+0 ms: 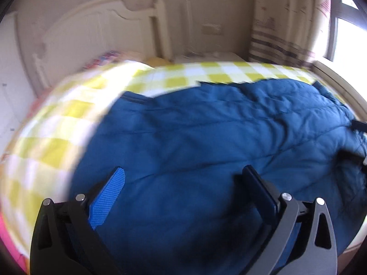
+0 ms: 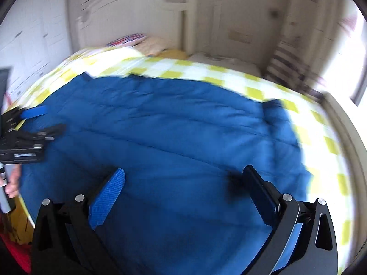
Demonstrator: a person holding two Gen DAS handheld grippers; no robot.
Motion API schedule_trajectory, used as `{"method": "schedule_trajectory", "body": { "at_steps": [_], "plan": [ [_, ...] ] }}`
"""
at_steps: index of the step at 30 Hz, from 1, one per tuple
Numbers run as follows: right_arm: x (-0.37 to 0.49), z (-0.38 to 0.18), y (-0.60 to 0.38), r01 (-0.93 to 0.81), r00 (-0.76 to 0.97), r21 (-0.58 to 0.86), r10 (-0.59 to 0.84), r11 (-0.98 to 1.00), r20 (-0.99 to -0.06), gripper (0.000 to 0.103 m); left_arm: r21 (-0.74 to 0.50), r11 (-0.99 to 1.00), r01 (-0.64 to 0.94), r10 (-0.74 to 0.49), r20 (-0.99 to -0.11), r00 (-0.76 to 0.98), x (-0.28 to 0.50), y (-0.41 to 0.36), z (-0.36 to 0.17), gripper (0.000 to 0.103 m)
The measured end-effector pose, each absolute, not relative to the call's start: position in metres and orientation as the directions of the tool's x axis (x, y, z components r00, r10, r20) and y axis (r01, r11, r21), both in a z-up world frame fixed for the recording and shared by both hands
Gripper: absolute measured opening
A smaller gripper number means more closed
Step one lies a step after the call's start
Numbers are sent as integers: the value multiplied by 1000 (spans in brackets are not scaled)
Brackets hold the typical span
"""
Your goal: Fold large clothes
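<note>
A large blue quilted garment point(image 1: 206, 137) lies spread flat on a bed with a yellow and white checked sheet point(image 1: 57, 119). My left gripper point(image 1: 183, 171) hovers open above the garment's near left part, nothing between its fingers. The same blue garment point(image 2: 172, 126) fills the right wrist view, and my right gripper point(image 2: 183, 171) hangs open over its near right part, also holding nothing. In the right wrist view the left gripper point(image 2: 41, 119) shows at the far left edge over the garment's left side, held by a hand point(image 2: 13, 183). Both views are motion-blurred.
A white headboard point(image 2: 128, 13) stands at the far end of the bed, with pillows point(image 2: 137, 41) below it. A striped curtain point(image 1: 282, 45) and a window point(image 1: 348, 36) are at the right. White cabinets point(image 2: 29, 34) line the left wall.
</note>
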State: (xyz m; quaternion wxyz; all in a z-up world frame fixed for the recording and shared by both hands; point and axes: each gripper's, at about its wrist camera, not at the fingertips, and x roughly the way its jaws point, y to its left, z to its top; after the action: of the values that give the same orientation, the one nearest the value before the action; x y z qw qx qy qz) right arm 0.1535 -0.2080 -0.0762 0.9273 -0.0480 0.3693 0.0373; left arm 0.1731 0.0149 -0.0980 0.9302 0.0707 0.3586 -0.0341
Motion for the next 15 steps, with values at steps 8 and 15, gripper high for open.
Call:
{"method": "schedule_trajectory", "body": {
  "at_steps": [8,15],
  "plan": [
    [141,-105,-291,41,706,161,86,986,-703,98,59,997,44,9,-685,728,161,72,-117,101],
    [109,-71,-239,-6,793,-20,-7,1000,-609,98,100,995,4,65,-673,736,139,56,-104,98]
  ]
}}
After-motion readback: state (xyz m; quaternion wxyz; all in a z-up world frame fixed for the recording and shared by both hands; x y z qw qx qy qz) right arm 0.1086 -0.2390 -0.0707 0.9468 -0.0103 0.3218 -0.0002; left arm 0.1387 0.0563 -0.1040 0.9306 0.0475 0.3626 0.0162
